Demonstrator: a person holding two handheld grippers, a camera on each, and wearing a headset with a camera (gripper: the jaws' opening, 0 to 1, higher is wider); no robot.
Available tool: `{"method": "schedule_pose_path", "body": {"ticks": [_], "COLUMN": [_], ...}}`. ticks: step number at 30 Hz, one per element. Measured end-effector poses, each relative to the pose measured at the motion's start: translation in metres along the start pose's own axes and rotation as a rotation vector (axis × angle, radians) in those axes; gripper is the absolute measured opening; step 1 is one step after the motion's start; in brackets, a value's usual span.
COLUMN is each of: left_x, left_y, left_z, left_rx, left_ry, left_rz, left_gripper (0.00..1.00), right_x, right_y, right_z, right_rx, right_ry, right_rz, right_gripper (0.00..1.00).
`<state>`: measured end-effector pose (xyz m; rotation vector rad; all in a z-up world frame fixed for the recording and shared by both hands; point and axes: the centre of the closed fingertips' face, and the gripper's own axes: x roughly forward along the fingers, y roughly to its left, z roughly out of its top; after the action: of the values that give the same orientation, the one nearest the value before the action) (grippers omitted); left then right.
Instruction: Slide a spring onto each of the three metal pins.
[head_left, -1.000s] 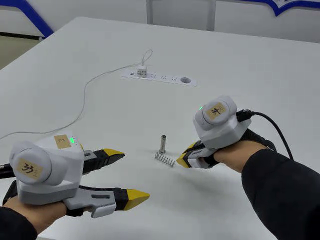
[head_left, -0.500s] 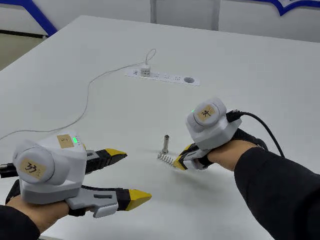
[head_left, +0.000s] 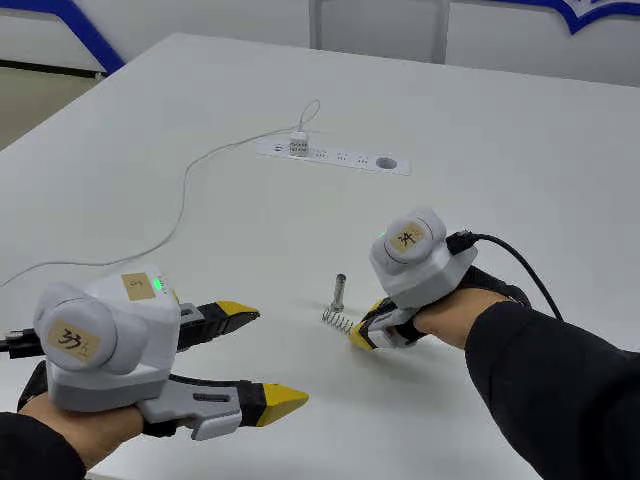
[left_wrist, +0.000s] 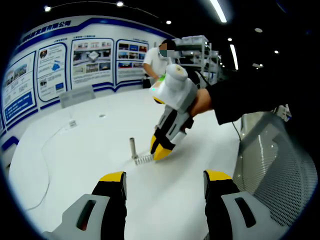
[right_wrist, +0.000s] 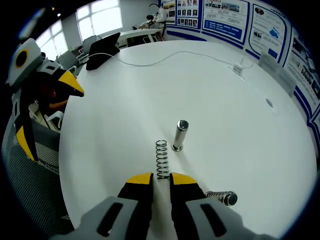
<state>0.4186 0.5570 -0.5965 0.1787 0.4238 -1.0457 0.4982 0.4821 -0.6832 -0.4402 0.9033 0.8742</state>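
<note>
A short metal pin (head_left: 339, 292) stands upright on the white table (head_left: 480, 180). Beside it a small spring (head_left: 337, 320) lies flat. My right gripper (head_left: 362, 336) has its yellow tips at the spring's near end. In the right gripper view, that gripper (right_wrist: 161, 179) has its jaws almost together on the end of the spring (right_wrist: 161, 156), with the pin (right_wrist: 179, 135) just beyond. A second pin (right_wrist: 221, 197) lies flat at the right, seemingly with coils on it. My left gripper (head_left: 262, 355) hovers open and holds nothing at the near left. Its own view shows that gripper (left_wrist: 165, 177) facing the spring (left_wrist: 143, 159).
A white power strip (head_left: 330, 157) lies at the table's far side, with a thin white cable (head_left: 180, 205) running from it to the left edge. A mesh chair back (left_wrist: 280, 165) stands off the table. A person (left_wrist: 155, 62) stands far behind.
My right gripper has moved in toward the pin and come onto the spring's end. The left gripper has hardly moved. The head camera has shifted a little.
</note>
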Motion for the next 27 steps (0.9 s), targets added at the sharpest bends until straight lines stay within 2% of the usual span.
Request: {"method": "schedule_pose_path", "body": {"ticks": [13,27], "left_x": [-0.001,0.000], "left_y": [0.000,-0.002], "left_z": [-0.001,0.000], "left_rx": [-0.001,0.000], "left_ry": [0.002,-0.002], "left_rz": [0.002,-0.004], "left_gripper": [0.64,0.64], "right_x": [0.002,-0.011], "right_y": [0.000,0.003], "right_z": [0.000,0.008], "right_rx": [-0.005,-0.064], "right_ry": [0.001,-0.002], "right_rz": [-0.002,-0.020], "right_gripper": [0.12,0.11]}}
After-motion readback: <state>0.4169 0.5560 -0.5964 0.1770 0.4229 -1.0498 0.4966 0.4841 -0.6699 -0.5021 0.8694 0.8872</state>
